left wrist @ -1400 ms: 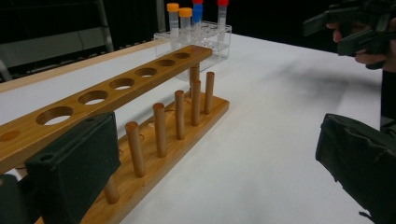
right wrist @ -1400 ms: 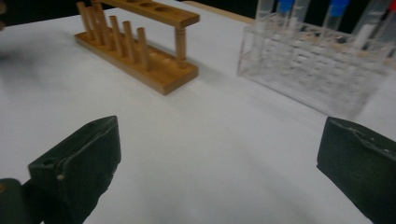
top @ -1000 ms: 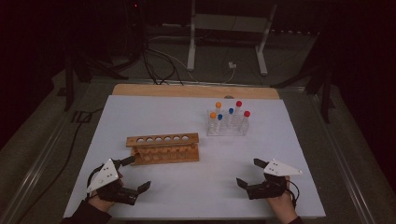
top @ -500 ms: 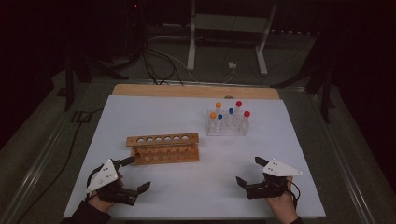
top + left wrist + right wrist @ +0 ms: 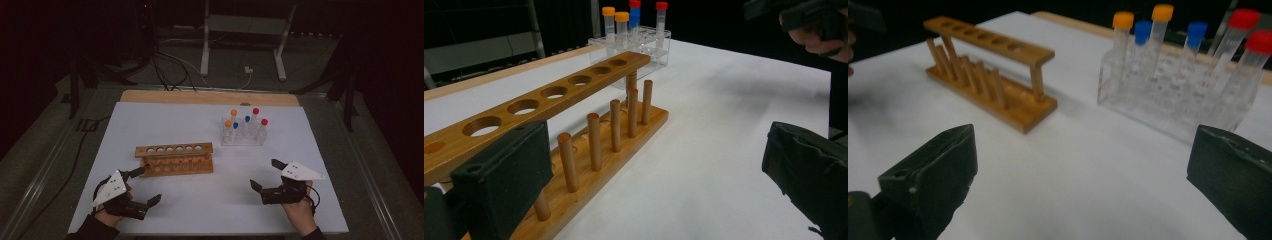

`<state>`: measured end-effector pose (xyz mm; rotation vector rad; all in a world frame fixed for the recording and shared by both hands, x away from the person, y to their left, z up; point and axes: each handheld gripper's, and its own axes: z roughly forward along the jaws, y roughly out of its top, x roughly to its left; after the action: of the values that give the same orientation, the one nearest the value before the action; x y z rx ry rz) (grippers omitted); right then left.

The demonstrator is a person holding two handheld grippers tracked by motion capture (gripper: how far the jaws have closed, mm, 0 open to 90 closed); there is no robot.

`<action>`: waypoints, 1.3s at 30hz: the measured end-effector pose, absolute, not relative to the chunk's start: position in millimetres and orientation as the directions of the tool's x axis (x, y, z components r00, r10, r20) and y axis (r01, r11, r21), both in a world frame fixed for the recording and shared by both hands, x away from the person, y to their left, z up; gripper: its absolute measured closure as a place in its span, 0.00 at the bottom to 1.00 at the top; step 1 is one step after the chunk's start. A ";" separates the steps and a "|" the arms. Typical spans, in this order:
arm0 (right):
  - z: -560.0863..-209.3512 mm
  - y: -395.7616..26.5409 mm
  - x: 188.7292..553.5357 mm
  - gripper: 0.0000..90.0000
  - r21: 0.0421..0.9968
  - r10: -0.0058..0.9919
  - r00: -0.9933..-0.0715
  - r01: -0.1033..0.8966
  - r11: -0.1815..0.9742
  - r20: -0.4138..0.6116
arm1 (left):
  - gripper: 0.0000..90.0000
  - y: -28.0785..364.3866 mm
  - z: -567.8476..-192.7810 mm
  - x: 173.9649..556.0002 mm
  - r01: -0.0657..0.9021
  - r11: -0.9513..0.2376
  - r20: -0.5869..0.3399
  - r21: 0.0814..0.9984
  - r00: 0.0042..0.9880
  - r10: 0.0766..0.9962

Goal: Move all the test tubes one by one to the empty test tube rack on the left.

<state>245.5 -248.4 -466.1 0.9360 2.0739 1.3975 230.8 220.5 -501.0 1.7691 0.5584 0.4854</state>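
- Wooden rack (image 5: 174, 158) sits left of centre on the white table (image 5: 165, 125), empty, a row of round holes along its top bar and pegs along its base
- Lies just ahead of the left gripper (image 5: 143, 186), near but not touching; in the left gripper view runs away from the near jaw toward the clear rack (image 5: 639, 42)
- Left gripper held low at the table's near left corner, jaws spread wide, nothing between them
- Right gripper (image 5: 267, 176) at the near right, jaws likewise parted and empty, well apart from the wooden rack (image 5: 990, 75)
- Clear rack (image 5: 243, 132) stands right of centre, farther back, holding capped tubes (image 5: 245, 120): two orange, two blue, two red
- White sheet covers the table, a strip of bare wood (image 5: 210, 97) showing along the far edge
- Dark room beyond; cables (image 5: 170, 65) on the floor and a pale metal stand (image 5: 242, 40) behind the table
- Hands (image 5: 300, 212) cut off at the bottom edge of the high view; other hand a dark blur in the left gripper view's top right corner
- Tube contents too faint to tell
- Against the earlier frames, no shift worth noting: racks in the same spots, both grippers in the same places, as wide open as before
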 end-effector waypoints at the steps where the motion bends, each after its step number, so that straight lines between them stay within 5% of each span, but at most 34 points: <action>1: -461.4 -245.6 249.3 0.00 0.933 0.753 -0.657 0.262 0.249 -0.016 | 0.01 220.5 -501.0 230.6 0.121 -0.229 0.041 0.966 0.802 0.597; 23: -439.2 -215.7 316.1 0.00 0.953 0.776 -0.629 0.211 0.217 -0.037 | 0.01 222.0 -500.5 230.8 0.120 -0.213 0.031 0.970 0.803 0.595; 39: -450.0 -205.5 363.5 0.21 0.940 0.821 -0.571 0.282 0.192 0.004 | 0.01 222.2 -500.5 230.7 0.120 -0.211 0.030 0.970 0.803 0.595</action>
<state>363.5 -205.5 -450.0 1.0272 1.9604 1.3768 230.7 222.2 -500.5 1.7544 0.5558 0.4770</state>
